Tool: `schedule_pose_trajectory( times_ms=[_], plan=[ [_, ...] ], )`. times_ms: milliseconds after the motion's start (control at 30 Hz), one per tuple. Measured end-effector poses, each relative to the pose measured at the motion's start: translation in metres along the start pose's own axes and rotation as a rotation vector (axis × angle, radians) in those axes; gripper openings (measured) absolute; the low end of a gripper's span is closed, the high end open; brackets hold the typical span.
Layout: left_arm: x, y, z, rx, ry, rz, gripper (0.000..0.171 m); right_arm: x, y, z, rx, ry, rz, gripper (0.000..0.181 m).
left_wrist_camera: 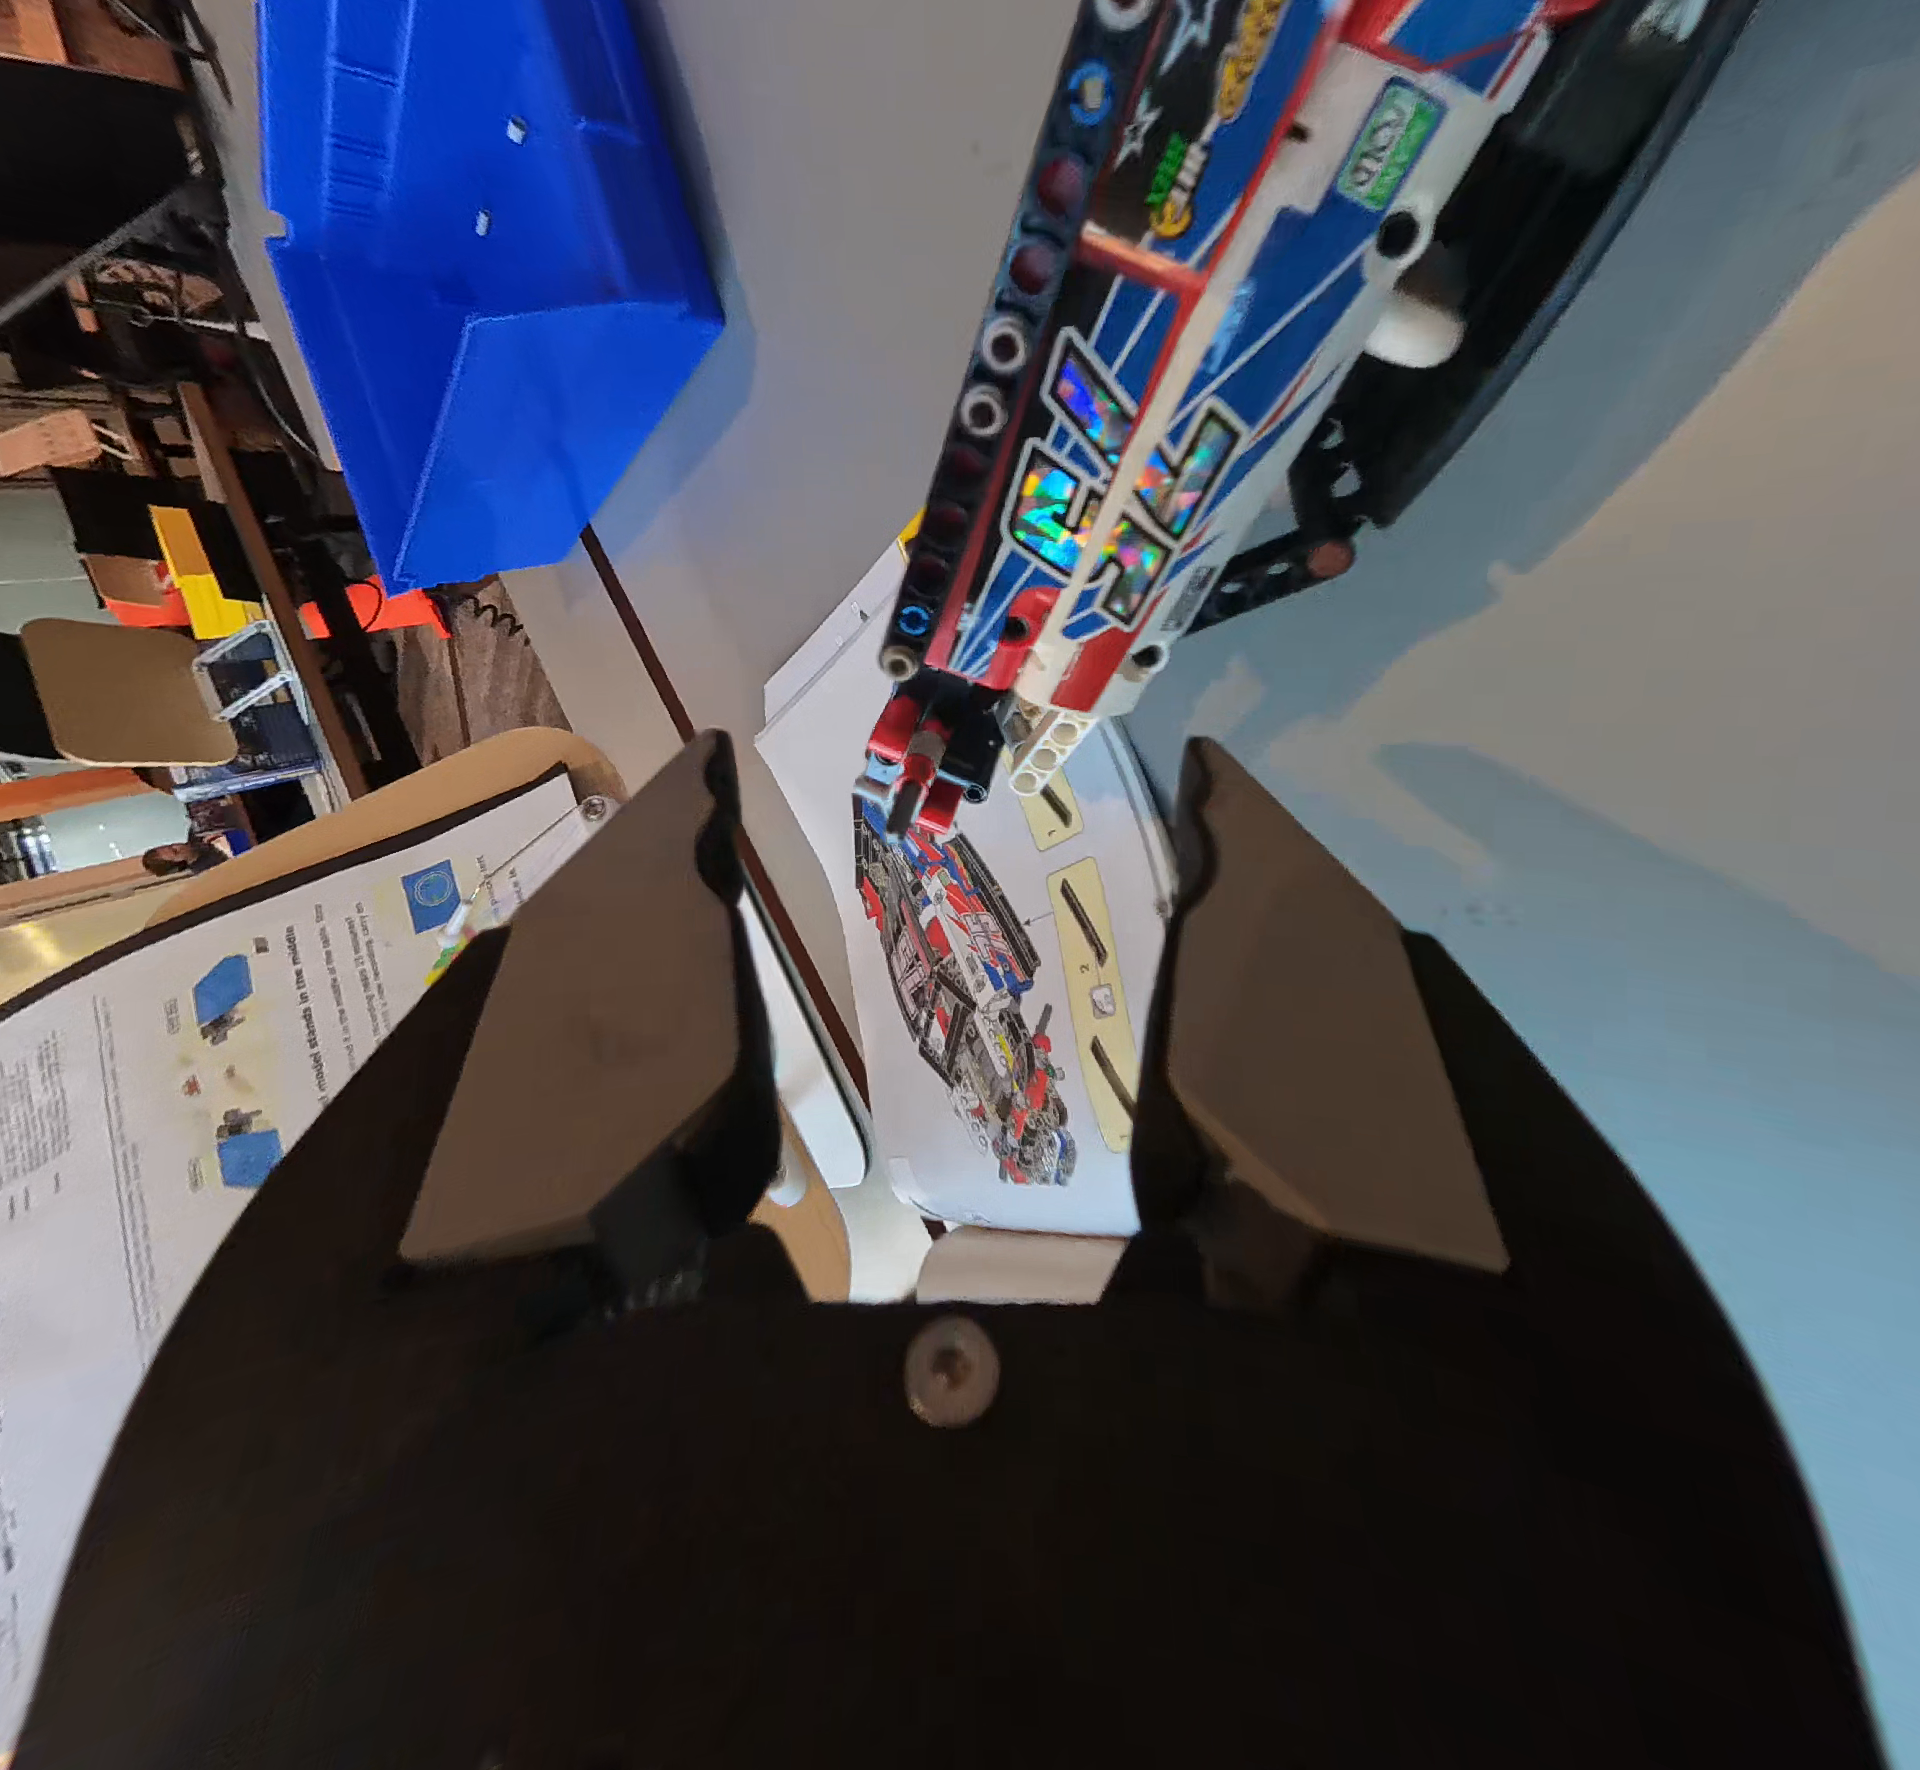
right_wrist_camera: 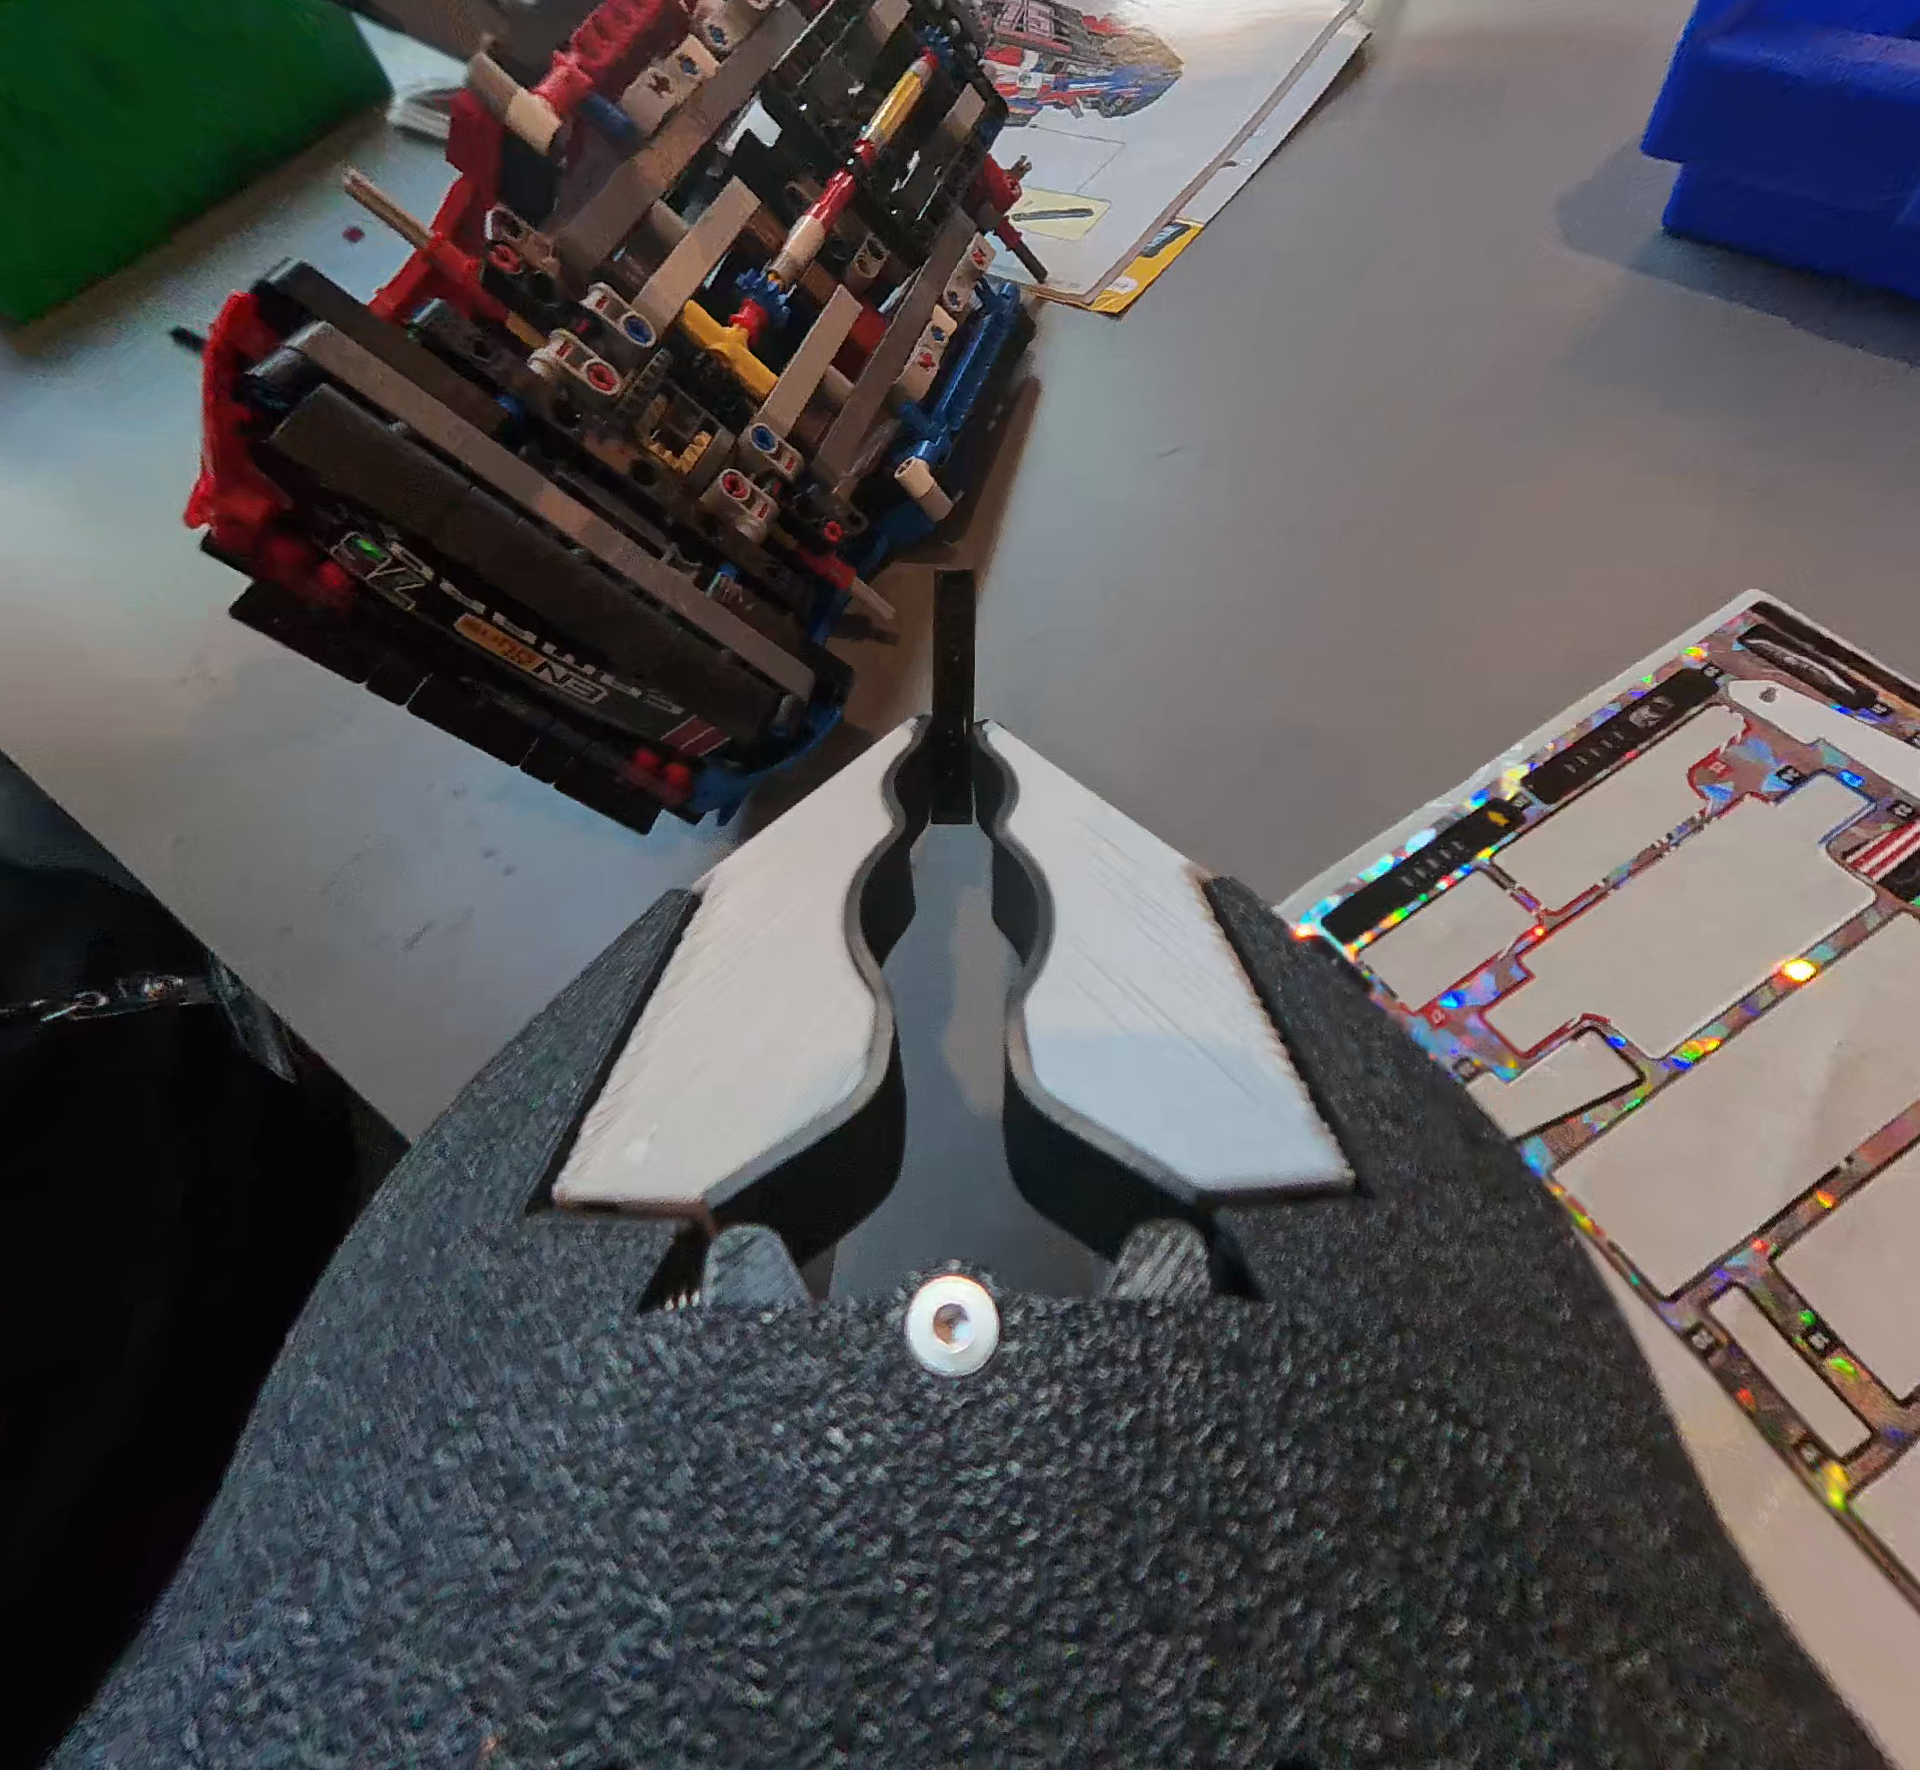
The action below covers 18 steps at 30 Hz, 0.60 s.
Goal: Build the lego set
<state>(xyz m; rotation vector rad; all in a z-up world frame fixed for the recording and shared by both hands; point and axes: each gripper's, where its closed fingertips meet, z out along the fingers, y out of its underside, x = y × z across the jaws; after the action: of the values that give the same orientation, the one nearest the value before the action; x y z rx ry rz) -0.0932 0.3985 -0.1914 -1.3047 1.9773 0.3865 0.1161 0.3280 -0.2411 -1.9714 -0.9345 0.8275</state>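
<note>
The Lego car model (right_wrist_camera: 582, 390) stands tipped on its side on the grey table (right_wrist_camera: 1299, 473), its underside of beams, gears and axles facing the right wrist view. My right gripper (right_wrist_camera: 951, 733) is shut on a thin black Lego piece (right_wrist_camera: 953, 660) that sticks out past the tips, just right of the model's near end. In the left wrist view the model's stickered red, white and blue side (left_wrist_camera: 1195, 318) fills the upper right. My left gripper (left_wrist_camera: 956, 775) is open and empty, its tips just short of the model's end.
The open instruction booklet (right_wrist_camera: 1143, 110) lies behind the model and also shows under the left gripper (left_wrist_camera: 987, 972). A blue bin (right_wrist_camera: 1818, 58) (left_wrist_camera: 468, 214) stands nearby. A holographic sticker sheet (right_wrist_camera: 1662, 941) lies at the right, a green object (right_wrist_camera: 156, 58) at the far left, a printed sheet (left_wrist_camera: 208, 1045) at the left. The grippers' ends are close to 25 cm from one another.
</note>
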Motion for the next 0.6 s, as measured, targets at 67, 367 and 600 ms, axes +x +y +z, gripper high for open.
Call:
schedule_pose_trajectory(
  times_ms=[67, 367, 600],
  plan=[
    [0.002, -0.008, 0.001, 0.057, 0.073, -0.052, 0.080, -0.006, 0.004, -0.004, -0.007, 0.000, -0.013, 0.006],
    [0.026, -0.018, 0.009, 0.092, 0.203, 0.036, 0.093, -0.024, 0.022, -0.023, -0.032, 0.007, -0.051, 0.006],
    [0.024, -0.026, 0.026, 0.117, 0.155, 0.160, 0.082, -0.028, 0.027, -0.025, -0.017, 0.017, -0.005, 0.006]
  ],
)
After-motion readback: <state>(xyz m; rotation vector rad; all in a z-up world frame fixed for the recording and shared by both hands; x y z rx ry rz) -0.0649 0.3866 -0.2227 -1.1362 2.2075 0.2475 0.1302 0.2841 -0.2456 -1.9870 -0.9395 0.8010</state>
